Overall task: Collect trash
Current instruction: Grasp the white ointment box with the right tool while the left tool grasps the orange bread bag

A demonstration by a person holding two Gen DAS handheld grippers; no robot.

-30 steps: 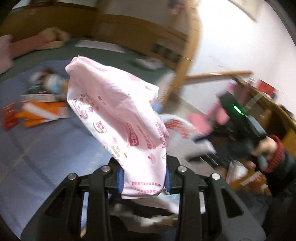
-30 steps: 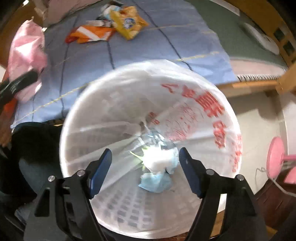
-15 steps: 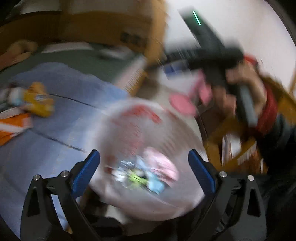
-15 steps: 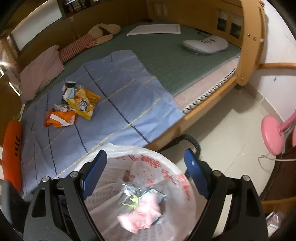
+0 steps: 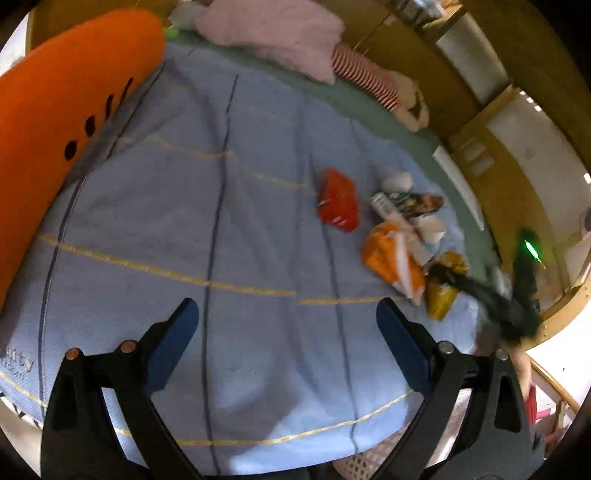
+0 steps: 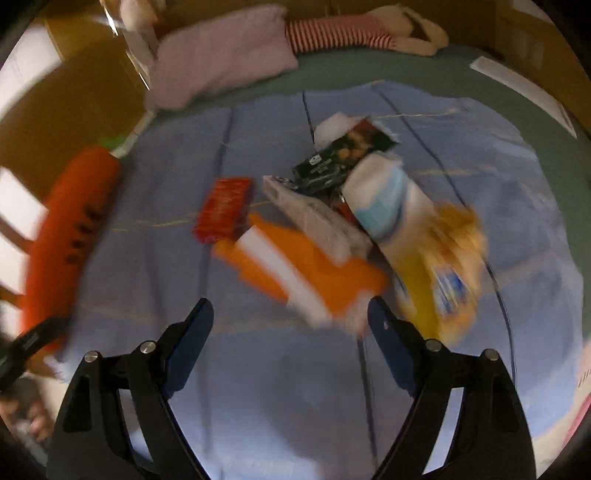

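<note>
- Left gripper (image 5: 286, 319): jaws spread wide above the blue blanket (image 5: 221, 229), nothing between the blue pads (image 5: 173, 343); it points down at bare cloth, with the trash well off to its right.
- Right gripper (image 6: 290, 321): jaws also apart and empty, hanging over the near edge of the trash pile. The tip of the orange-and-white wrapper (image 6: 303, 273) lies just beyond the gap between the pads. In the left wrist view this gripper shows as a dark blurred shape at the right edge, over the yellow bag (image 5: 441, 291).
- Trash, all on the blanket: a red packet (image 6: 225, 210) to the left; the orange-and-white wrapper beside it; a grey flat box (image 6: 317, 221) behind the wrapper; a dark printed packet (image 6: 343, 155) farther back; a white-and-pale-blue pack (image 6: 384, 199) to the right; and the yellow bag (image 6: 443, 273) nearest on the right. The items touch or overlap; their edges are blurred.
- Far side: a pink pillow (image 6: 225, 55) and a striped soft toy (image 6: 332, 31) lie on the green sheet (image 6: 424, 74).
- Left side: an orange carrot cushion (image 6: 70, 229) lies along the blanket's edge.
- Near right corner, left wrist view: a strip of white mesh basket (image 5: 369, 458) shows below the blanket.
</note>
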